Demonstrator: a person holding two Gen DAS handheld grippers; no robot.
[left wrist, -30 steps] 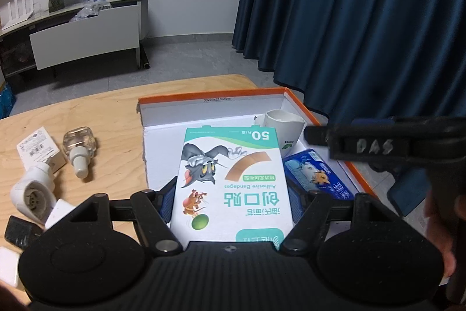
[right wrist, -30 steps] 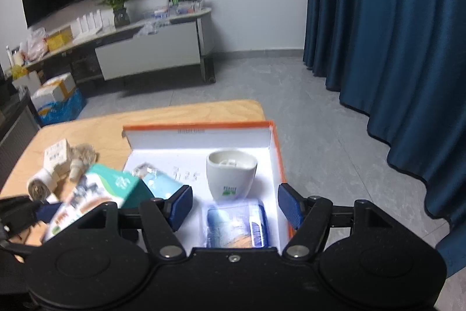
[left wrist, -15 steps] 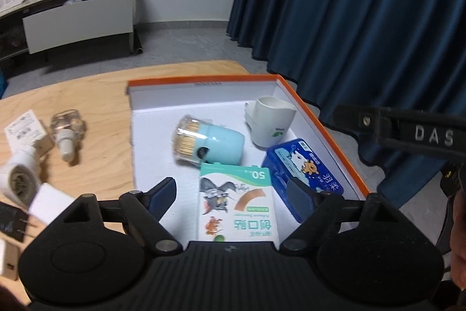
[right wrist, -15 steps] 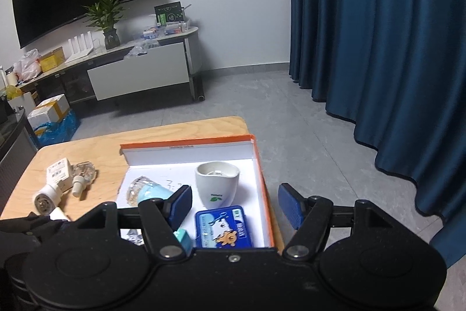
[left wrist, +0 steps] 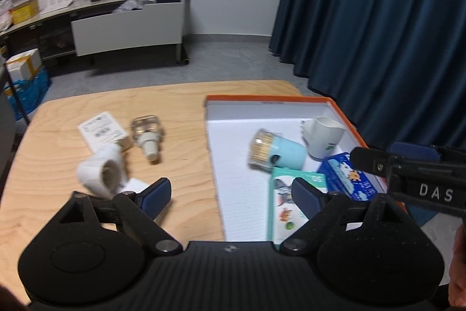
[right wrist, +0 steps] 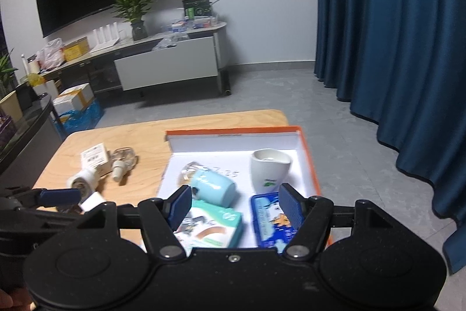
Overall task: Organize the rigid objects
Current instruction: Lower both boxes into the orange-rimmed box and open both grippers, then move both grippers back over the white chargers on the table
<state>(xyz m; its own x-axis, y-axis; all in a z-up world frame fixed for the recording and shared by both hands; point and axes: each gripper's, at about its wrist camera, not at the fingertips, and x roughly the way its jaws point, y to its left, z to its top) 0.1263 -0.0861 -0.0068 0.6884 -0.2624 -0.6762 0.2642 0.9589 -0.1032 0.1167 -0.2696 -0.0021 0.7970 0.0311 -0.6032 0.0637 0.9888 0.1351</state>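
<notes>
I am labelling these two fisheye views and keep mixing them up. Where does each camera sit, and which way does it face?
Left wrist: on the left gripper, facing table and orange box; both fingers and the right gripper show.
Right wrist: on the right gripper, over the box, facing the TV wall; left gripper at lower left.
Shared: white cup, bandage box.

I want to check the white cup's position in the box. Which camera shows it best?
The right wrist view: the white cup stands upright, fully visible, in the orange box. The left wrist view shows it blurred, near the box's far corner.
</notes>
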